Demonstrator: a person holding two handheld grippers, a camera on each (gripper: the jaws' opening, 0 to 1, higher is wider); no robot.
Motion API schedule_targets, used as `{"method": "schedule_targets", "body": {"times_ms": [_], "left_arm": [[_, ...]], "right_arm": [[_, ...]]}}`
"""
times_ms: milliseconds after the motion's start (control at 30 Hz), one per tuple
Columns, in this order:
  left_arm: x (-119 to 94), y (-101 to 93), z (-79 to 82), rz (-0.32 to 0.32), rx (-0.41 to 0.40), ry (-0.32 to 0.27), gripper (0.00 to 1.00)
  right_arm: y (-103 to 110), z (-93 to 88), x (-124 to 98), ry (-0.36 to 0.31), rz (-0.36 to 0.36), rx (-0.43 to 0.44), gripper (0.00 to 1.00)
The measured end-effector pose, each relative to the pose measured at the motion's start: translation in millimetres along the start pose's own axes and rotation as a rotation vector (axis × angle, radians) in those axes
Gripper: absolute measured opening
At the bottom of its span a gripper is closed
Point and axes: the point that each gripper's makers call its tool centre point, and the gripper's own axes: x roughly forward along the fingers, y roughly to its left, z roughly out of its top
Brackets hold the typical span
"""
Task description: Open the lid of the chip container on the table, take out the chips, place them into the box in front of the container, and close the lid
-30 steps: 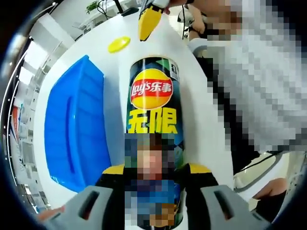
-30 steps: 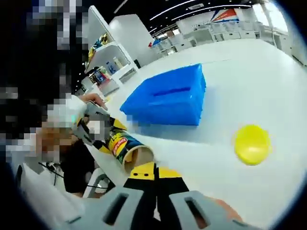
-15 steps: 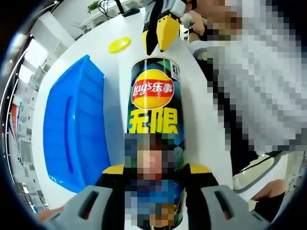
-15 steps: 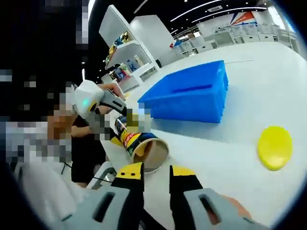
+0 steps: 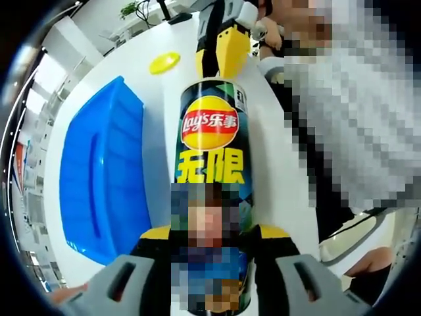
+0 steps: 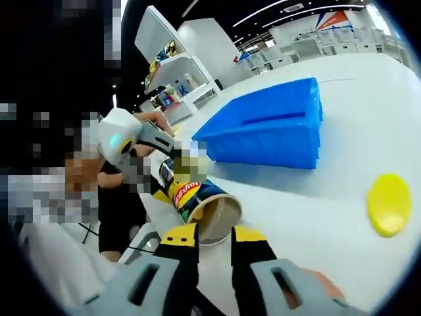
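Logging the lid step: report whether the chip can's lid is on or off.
Off. The chip can, held by the left gripper, shows a bare open mouth, and the yellow lid lies apart on the white table.

Both views face each other closely along the chip container [image 5: 209,164].

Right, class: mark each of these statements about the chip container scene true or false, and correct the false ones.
1. The chip container is held by the left gripper. True.
2. The yellow lid is on the container. False: it lies on the white table, and the container's mouth is open.
3. The blue box rests on the table. True.
4. The right gripper is far from the container's mouth. False: its fingers are right at the open mouth.
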Motion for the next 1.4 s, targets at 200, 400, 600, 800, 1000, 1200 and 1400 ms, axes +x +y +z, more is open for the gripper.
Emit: {"method": "schedule_targets", "body": {"times_ms": [200,400,600,800,1000,1200,1400], "left_arm": [[0,-0.4,0.7,0.007,0.006,-0.003,0.47],[0,-0.4,1.2,0.012,0.004,-0.009,0.47],[1,0.6,0.9,0.018,0.003,-0.005,0.47],[0,6.7,2.2,0.084,0.057,-0.040,0.48],[1,2.4,5.7,0.091,0.065,-0.065,0.52],[-9,1.7,24.9,0.122,0.080,-0.130,0.58],[-15,-7.3,45.1,0.125,0.087,-0.194,0.62]], "right_arm": [[2,-0.4,9,0.026,-0.040,0.001,0.19],[10,0.5,16,0.037,-0.078,-0.033,0.10],[10,1.5,17,0.056,-0.112,-0.069,0.06],[8,-1.1,17,0.087,-0.109,-0.002,0.02],[10,-3.8,19,0.110,-0.101,0.032,0.00],[7,-2.6,20,0.124,-0.096,0.096,0.00],[6,-2.4,20,0.140,-0.078,0.171,0.00]]}}
